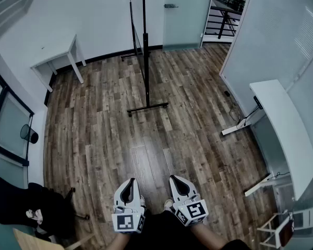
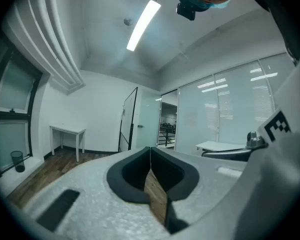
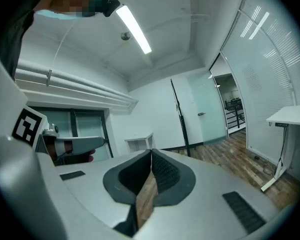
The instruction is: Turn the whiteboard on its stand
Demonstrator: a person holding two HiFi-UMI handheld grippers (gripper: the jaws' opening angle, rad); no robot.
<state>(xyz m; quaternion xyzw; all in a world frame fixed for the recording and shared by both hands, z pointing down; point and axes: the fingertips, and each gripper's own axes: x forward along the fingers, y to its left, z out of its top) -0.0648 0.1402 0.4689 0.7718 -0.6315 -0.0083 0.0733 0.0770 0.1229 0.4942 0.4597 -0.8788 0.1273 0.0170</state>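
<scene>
A tall, thin black-framed whiteboard [image 1: 144,40] stands edge-on on its black metal stand [image 1: 147,108] on the brown wood-plank floor [image 1: 104,139]. Well apart from it, the left gripper [image 1: 129,181] and right gripper [image 1: 176,178] have fingers closed, empty.

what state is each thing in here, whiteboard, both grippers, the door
whiteboard, upright on its stand, edge-on to the head view, untouched
left gripper, jaws together, empty
right gripper, jaws together, empty
glass door, looks shut
</scene>
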